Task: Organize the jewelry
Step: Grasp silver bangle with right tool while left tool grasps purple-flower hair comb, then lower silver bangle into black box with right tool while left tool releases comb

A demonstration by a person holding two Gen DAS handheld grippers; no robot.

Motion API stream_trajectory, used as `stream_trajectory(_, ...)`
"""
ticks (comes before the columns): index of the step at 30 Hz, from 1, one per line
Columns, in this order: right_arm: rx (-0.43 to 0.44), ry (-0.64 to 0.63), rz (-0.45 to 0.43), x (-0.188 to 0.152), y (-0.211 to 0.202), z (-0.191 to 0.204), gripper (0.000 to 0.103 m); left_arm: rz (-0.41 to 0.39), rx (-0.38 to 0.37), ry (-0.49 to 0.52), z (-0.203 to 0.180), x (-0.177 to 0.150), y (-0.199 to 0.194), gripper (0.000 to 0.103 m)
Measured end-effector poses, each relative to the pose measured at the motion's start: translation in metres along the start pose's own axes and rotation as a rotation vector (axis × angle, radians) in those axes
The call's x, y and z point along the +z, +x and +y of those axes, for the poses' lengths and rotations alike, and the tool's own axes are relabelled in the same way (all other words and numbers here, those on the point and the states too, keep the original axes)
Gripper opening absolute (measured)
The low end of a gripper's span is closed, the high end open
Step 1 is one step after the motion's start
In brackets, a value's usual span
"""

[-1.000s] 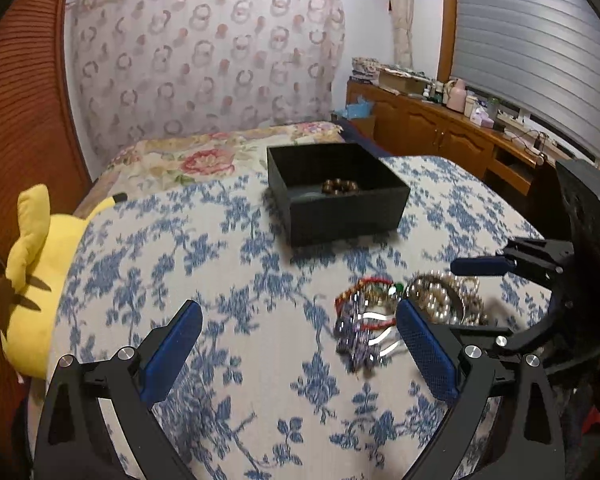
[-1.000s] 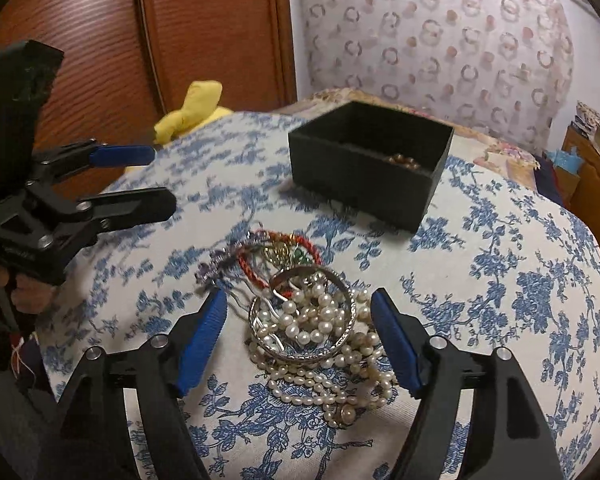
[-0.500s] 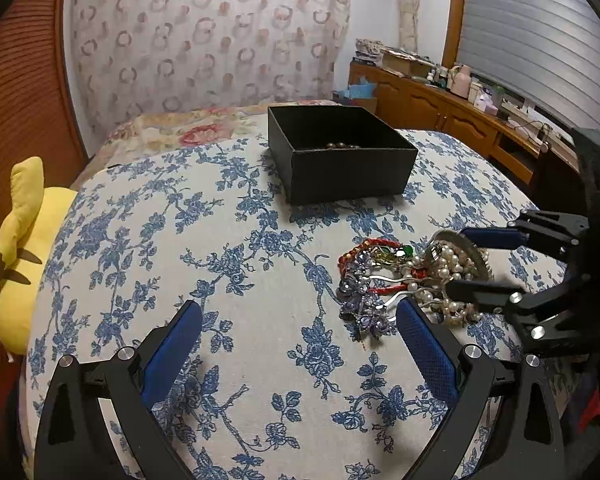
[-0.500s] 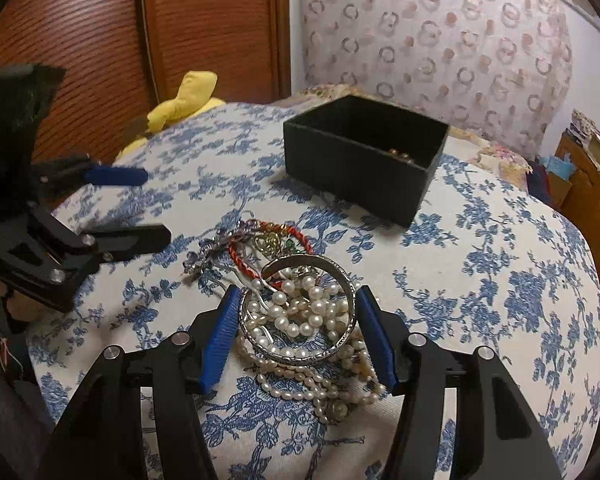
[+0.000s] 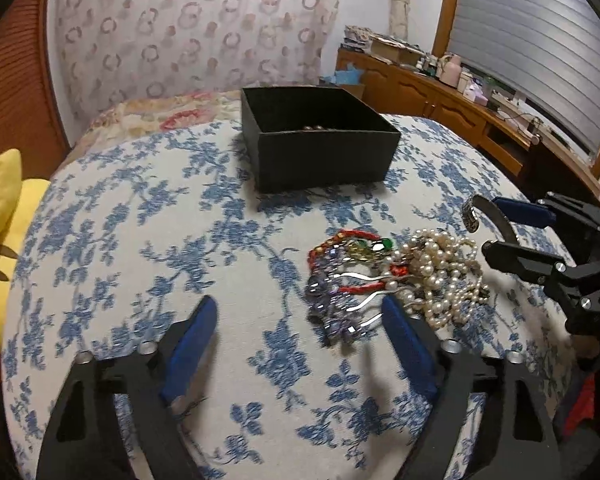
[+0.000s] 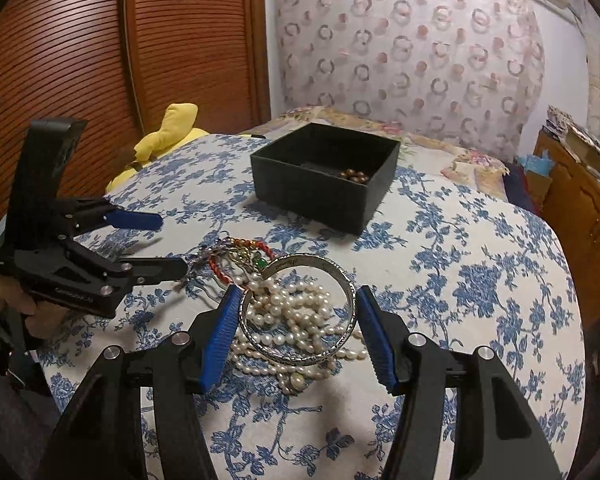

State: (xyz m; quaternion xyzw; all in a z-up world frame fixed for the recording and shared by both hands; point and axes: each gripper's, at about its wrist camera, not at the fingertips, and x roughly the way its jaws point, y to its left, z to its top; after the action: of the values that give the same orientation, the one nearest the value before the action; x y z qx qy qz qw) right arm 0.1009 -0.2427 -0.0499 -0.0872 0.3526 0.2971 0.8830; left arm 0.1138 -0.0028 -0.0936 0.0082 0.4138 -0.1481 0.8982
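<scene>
Blue-flowered cloth covers the counter [image 5: 112, 240], where a black box [image 6: 324, 178] holds brown beads [image 6: 354, 176]. Nearer lies a heap of pearl strands [image 6: 296, 320] and coloured bracelets [image 5: 348, 246]. The right hand-held gripper [image 6: 296, 334] clasps a silver bangle [image 6: 350, 296], raised above the pearls. The left hand-held gripper [image 5: 300, 344] gapes wide, holding nothing.

The black open box [image 6: 324, 184] sits on the blue-floral-cloth bench [image 6: 480, 280], behind the tangled jewelry pile [image 6: 288, 312]. Small brown beads [image 6: 354, 176], apparently a bracelet, lie inside it.
</scene>
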Motion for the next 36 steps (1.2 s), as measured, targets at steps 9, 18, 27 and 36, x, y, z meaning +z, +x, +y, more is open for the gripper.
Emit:
stream_trajectory(9, 0.010, 0.020, -0.001, -0.003, 0.000, -0.002, 0.061, 0.050, -0.082, -0.077, 0.005, 0.015, 0.022, 0.039)
stream_trajectory(18, 0.016, 0.020, -0.001, -0.003, 0.001, 0.001, 0.061, 0.035, -0.080, -0.039, -0.003, 0.016, 0.024, 0.022)
stream_trajectory(27, 0.019, 0.020, 0.002, -0.005, 0.003, 0.003, 0.061, 0.002, -0.009, -0.028, 0.004, 0.010, 0.007, 0.021)
stream_trajectory(36, 0.020, 0.018, 0.002, -0.005, 0.003, 0.004, 0.061, -0.057, 0.068, -0.036, 0.019, 0.013, -0.015, 0.021)
